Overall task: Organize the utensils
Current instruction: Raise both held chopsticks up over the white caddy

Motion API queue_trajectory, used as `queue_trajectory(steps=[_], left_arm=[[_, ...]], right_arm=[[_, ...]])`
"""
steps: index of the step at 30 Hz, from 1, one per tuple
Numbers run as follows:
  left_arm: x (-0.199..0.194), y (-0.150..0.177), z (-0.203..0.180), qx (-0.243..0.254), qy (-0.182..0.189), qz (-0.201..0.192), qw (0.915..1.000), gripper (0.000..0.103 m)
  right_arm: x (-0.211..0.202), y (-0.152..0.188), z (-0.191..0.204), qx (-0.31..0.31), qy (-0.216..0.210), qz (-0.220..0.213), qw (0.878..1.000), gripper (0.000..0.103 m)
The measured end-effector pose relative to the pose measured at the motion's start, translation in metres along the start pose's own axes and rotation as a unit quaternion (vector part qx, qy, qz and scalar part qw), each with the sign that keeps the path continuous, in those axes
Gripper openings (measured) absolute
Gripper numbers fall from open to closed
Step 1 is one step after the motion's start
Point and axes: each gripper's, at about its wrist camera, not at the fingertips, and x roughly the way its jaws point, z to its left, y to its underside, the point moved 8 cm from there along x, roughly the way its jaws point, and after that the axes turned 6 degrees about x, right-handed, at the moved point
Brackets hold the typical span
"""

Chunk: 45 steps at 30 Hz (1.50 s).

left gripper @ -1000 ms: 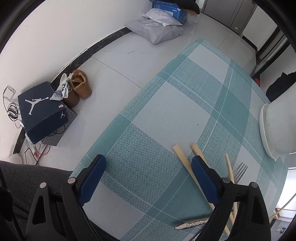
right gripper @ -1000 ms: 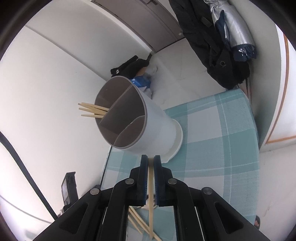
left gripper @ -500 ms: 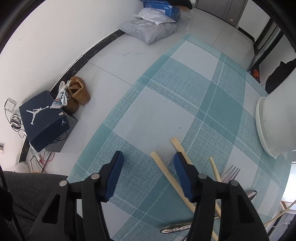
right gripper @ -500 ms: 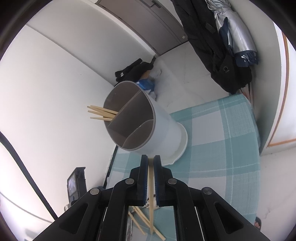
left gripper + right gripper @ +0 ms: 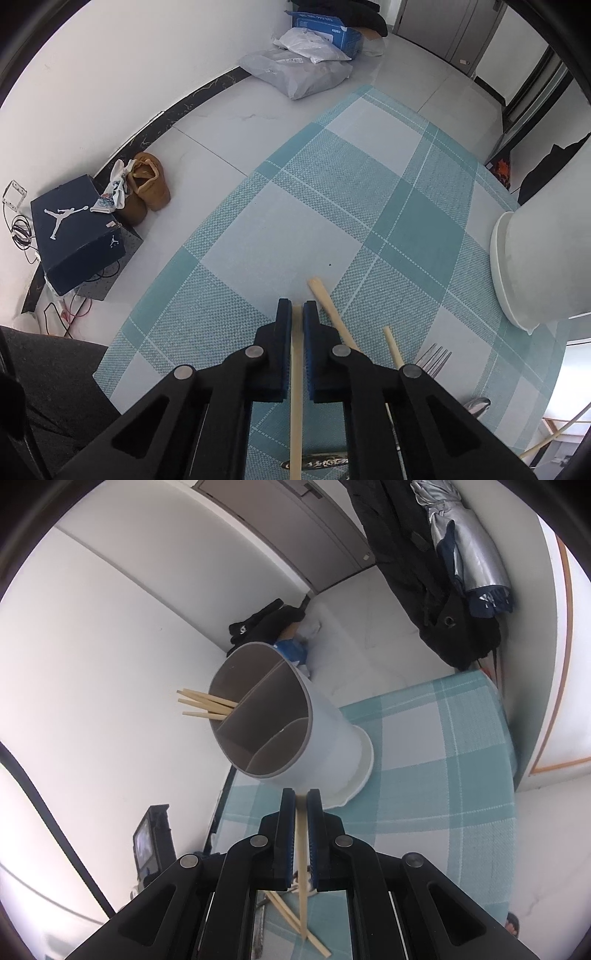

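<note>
My left gripper [image 5: 297,308] is shut on a wooden chopstick [image 5: 296,398] low over the teal checked tablecloth [image 5: 332,206]. Two more chopsticks [image 5: 330,314], a fork [image 5: 434,360] and a spoon [image 5: 476,404] lie just to its right. My right gripper [image 5: 301,799] is shut on another chopstick [image 5: 302,867], held in front of the white divided utensil holder [image 5: 291,734]. Three chopsticks [image 5: 203,703] stand in the holder's left compartment. The holder's base also shows in the left wrist view [image 5: 535,258].
The table's left edge drops to a tiled floor with a dark shoe box [image 5: 77,232], brown boots [image 5: 146,186] and plastic bags [image 5: 295,70]. More chopsticks [image 5: 295,919] lie on the cloth under my right gripper. Jackets [image 5: 443,572] hang at the back.
My left gripper was wide open over the cloth; it has closed on a chopstick. My right gripper keeps its chopstick and has shifted slightly relative to the holder.
</note>
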Motion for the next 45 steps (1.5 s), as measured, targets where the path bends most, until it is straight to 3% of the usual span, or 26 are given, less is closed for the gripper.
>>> queue_trajectory(steps=[5,12,15,20,27,38,45], left_arm=[[-0.01,-0.008,-0.003,-0.01,0.049,-0.031,0.9983,0.003],[-0.062,-0.025,-0.016,0.017,0.109,-0.13,0.9853,0.003],[-0.086,-0.029,-0.023,0.031,0.135,-0.165,0.9764,0.003],[-0.131,-0.032,-0.032,0.055,0.178,-0.24,0.9526,0.003],[-0.186,-0.033,-0.041,0.09,0.197,-0.324,0.921,0.003],[-0.235,-0.02,-0.055,0.138,0.22,-0.367,0.8931,0.003],[-0.256,-0.017,-0.064,0.156,0.233,-0.379,0.8818,0.003]], right_arm=[[0.0,0.002,0.005,-0.014,0.006,-0.004,1.0,0.006],[-0.003,0.007,0.019,-0.054,0.014,-0.016,0.998,0.006],[-0.005,0.009,0.025,-0.07,0.016,-0.023,0.997,0.005],[-0.012,0.015,0.034,-0.092,0.023,-0.04,0.995,0.005],[-0.027,0.025,0.046,-0.123,0.043,-0.07,0.989,0.005],[-0.058,0.038,0.046,-0.11,0.075,-0.107,0.985,0.005],[-0.077,0.042,0.051,-0.118,0.084,-0.124,0.982,0.005]])
